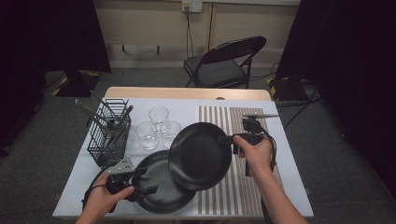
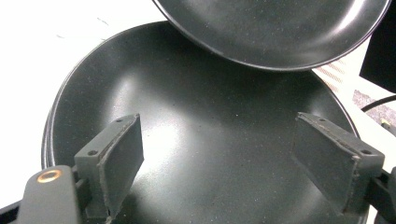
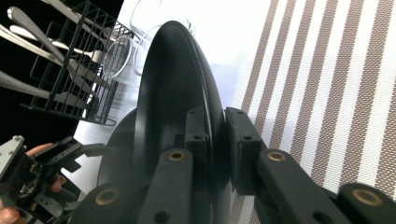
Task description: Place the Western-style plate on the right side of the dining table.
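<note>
Plate [image 1: 200, 156], black and round, hangs tilted above the striped mat [image 1: 243, 186] near the worktop's [image 1: 289, 177] middle, its rim pinched at the right by the right hand-held gripper [image 1: 232, 138], whose jaws are clamped on it. Its lower left edge overlaps a second plate [image 1: 159, 191] lying flat by the near edge. Left hand-held gripper [image 1: 142, 181] hovers over that second plate, jaws apart, gripping nothing.
</note>
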`<control>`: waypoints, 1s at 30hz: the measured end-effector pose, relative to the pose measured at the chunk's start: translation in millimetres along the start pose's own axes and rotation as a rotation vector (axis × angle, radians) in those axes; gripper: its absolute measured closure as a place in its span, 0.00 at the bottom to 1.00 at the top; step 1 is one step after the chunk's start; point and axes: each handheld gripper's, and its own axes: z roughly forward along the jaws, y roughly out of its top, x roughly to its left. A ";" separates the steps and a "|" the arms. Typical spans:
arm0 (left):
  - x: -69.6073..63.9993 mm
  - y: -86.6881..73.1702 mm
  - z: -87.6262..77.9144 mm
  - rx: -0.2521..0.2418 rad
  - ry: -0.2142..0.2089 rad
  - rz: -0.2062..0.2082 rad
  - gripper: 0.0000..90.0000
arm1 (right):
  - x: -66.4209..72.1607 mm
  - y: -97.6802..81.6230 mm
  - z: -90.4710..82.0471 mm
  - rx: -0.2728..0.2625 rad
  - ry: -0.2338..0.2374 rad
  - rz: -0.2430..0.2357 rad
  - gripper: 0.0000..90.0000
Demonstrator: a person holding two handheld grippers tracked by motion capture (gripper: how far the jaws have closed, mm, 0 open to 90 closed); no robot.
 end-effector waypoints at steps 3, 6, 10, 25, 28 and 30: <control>-0.3 0.1 0.1 0.001 0.002 0.001 0.18 | -2.7 0.9 -1.3 -0.003 0.001 0.003 0.89; -0.1 0.5 -0.3 0.001 0.007 0.007 0.18 | -5.0 1.6 -2.8 -0.008 0.000 0.011 0.89; -0.1 0.2 0.7 0.000 0.004 0.005 0.18 | -8.1 3.1 -5.0 -0.011 -0.007 0.013 0.89; -0.6 0.6 3.7 0.013 0.003 0.013 0.18 | -18.0 8.3 -13.5 -0.030 -0.025 0.036 0.89; -0.6 0.9 3.5 0.014 0.004 0.014 0.18 | -20.3 9.2 -15.2 -0.031 -0.028 0.037 0.89; -0.6 0.9 3.9 0.012 0.003 0.013 0.18 | -21.3 9.8 -16.5 -0.032 -0.034 0.042 0.89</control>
